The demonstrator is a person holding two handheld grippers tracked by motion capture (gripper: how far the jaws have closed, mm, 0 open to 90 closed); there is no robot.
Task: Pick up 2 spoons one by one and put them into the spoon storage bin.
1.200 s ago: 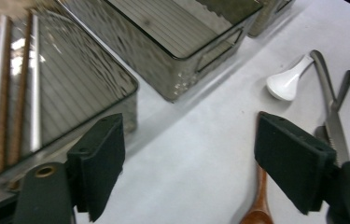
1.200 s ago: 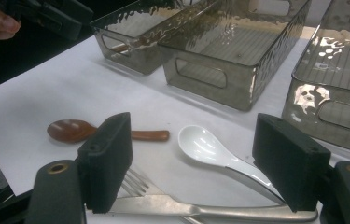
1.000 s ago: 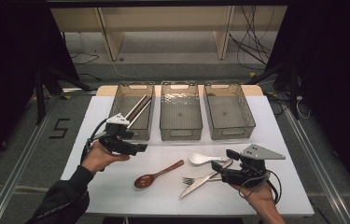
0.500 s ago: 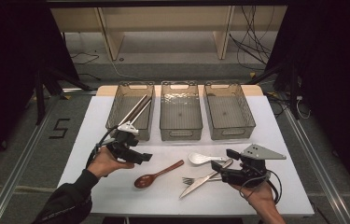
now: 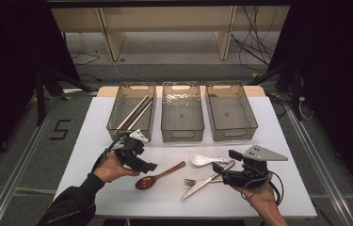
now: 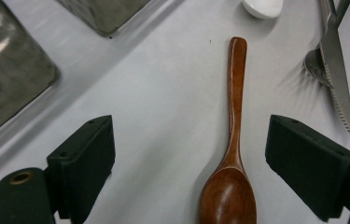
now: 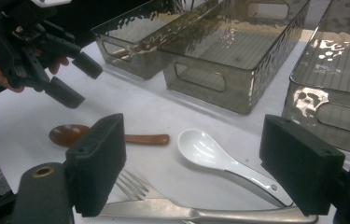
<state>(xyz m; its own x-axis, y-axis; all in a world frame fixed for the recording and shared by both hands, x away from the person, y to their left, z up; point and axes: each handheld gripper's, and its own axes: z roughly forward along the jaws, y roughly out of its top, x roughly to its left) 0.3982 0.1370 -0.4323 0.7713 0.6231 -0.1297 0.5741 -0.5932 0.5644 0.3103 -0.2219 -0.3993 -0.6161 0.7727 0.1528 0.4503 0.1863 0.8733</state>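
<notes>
White tabletop (image 5: 117, 197) carries your work: the wooden spoon (image 6: 231, 140) lies flat near the left, bowl toward you, between the wide-open jaws of your left hand-held gripper (image 5: 147, 165), untouched. Expect it light, stiff and smooth; pinch the slim handle just above the bowl. Your right hand-held gripper (image 5: 217, 170) hovers open over the knife (image 5: 202, 182). Three bins (image 5: 182, 133) stand far.
</notes>
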